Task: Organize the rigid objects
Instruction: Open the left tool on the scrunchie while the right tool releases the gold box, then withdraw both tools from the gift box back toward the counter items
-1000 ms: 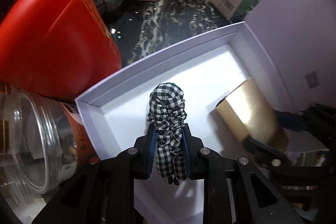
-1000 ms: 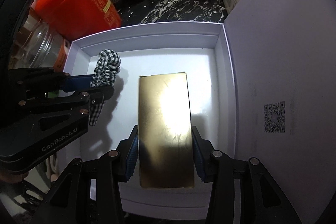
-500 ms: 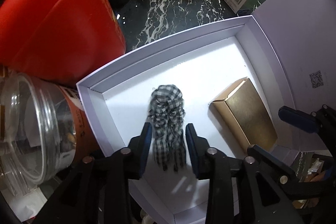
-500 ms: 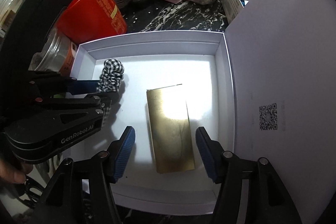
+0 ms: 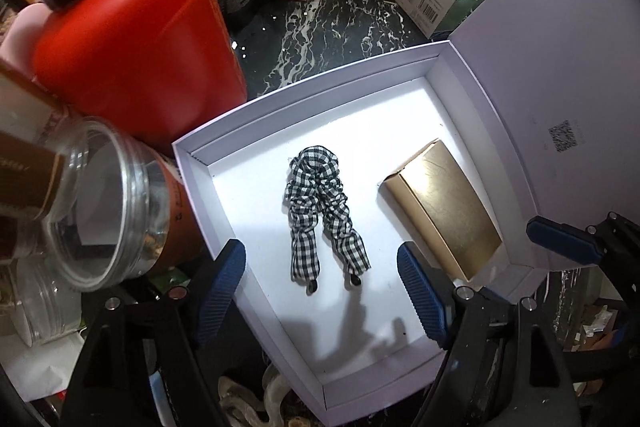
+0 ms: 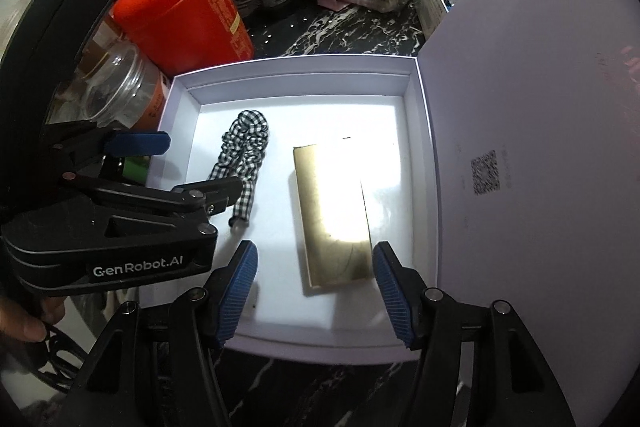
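Checked fabric hair band [image 5: 323, 214] lies flat on the floor of the white box [image 5: 256, 107], toward its left wall, the two ends splayed toward the near edge. Gold carton [image 5: 442, 207] lies beside it toward the hinged-lid side, not touching it.

Change over the last second: the hair band was pinched between the left pads and held upright; now it is down and free. The carton was gripped and is likewise set down flat. Both items are deposited, so I judge this placing step done (lid [image 6: 540, 107] stands open).

Left gripper [image 5: 320, 293]: jaws have just been opening and stand wide, nothing between the pads, the band's ends lying just ahead of them. It points steeply down and sits higher over the box than a second ago.

Right gripper [image 6: 314, 293]: jaws opened earlier in the second and hold about half open, straddling the near end of the carton without pressing it. Also pointing steeply down, lifted clear.

Outside the box: red canister [image 5: 132, 39] and clear jar [image 5: 100, 207] crowd its left wall on the dark marbled counter [image 5: 320, 27].
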Available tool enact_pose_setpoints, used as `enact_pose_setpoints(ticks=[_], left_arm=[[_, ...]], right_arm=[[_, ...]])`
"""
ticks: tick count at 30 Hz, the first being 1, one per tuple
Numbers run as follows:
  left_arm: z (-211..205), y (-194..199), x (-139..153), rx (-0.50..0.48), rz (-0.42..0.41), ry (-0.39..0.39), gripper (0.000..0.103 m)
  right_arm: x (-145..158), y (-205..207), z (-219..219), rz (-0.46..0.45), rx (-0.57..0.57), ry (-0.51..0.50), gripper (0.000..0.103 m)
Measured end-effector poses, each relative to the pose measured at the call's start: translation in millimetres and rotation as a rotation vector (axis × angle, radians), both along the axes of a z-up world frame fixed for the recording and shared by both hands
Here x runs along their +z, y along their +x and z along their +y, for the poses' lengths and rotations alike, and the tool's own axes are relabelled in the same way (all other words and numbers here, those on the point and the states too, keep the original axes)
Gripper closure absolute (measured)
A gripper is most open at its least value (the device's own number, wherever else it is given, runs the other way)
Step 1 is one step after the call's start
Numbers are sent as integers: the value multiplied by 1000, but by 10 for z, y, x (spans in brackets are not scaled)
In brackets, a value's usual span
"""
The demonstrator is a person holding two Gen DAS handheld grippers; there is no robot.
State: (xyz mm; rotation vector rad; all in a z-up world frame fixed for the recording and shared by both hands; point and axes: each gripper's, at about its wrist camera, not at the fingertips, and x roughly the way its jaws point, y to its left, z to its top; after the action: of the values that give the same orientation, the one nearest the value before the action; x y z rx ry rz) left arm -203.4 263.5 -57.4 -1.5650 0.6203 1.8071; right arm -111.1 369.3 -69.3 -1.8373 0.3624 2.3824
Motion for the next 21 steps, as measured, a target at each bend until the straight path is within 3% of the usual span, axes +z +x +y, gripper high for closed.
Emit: enact_pose_setpoints(ticks=[9,21], left_arm=[[40,-35,121,12,21,21,25],[-282,141,343,74,41,38,25]], right_arm=[[175,124,-93,16,-11,9,43],[352,363,-275,39,3,10,43]])
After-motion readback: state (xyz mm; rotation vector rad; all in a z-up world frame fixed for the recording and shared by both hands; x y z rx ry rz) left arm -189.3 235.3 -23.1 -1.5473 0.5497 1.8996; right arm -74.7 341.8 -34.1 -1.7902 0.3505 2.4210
